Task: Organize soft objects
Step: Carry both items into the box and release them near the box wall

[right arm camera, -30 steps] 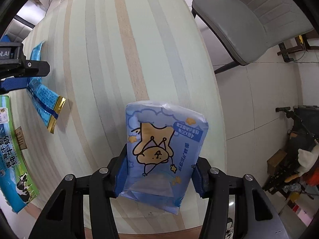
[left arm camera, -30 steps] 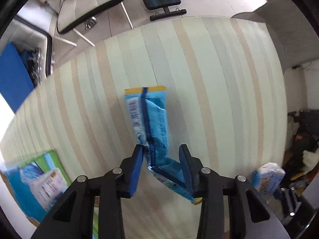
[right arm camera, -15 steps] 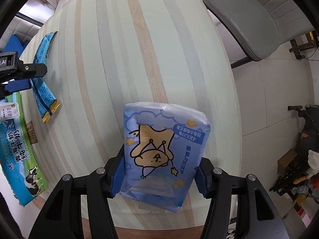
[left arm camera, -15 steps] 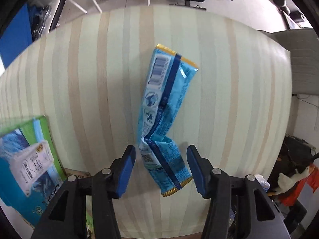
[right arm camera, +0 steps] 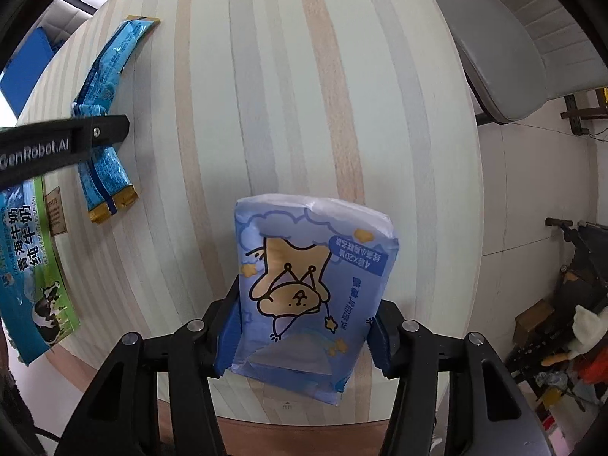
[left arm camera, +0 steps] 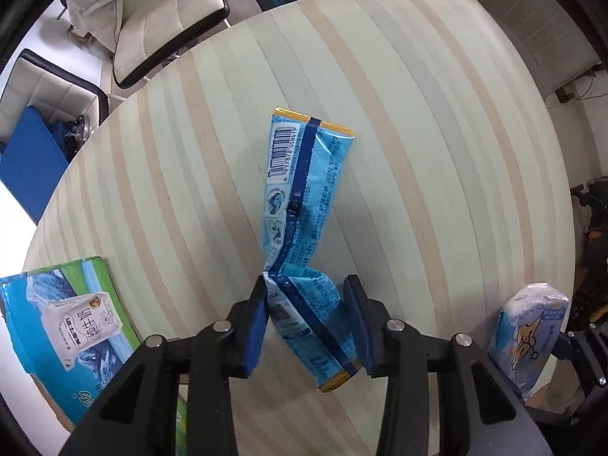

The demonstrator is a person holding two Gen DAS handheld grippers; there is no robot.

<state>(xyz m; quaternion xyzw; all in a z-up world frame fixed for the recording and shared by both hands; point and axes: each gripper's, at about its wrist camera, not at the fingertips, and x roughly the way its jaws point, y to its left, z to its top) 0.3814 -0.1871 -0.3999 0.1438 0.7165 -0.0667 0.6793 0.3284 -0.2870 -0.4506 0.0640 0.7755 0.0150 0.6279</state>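
The left hand-held gripper, jaws just closing, pinches the blue wrapper; only the right view shows the right hand-held gripper clamping the tissue pack above the worktop.

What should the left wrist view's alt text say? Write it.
The left tool, jaws just closing, pinches the near end of a creased blue snack packet on a striped table. A milk box lies left, a tissue pack right.

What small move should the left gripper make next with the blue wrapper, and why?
Probably lift it slightly. The left gripper, whose jaws have just been closing, pinches the blue wrapper at its crumpled near end, while the rest lies flat on the striped table.
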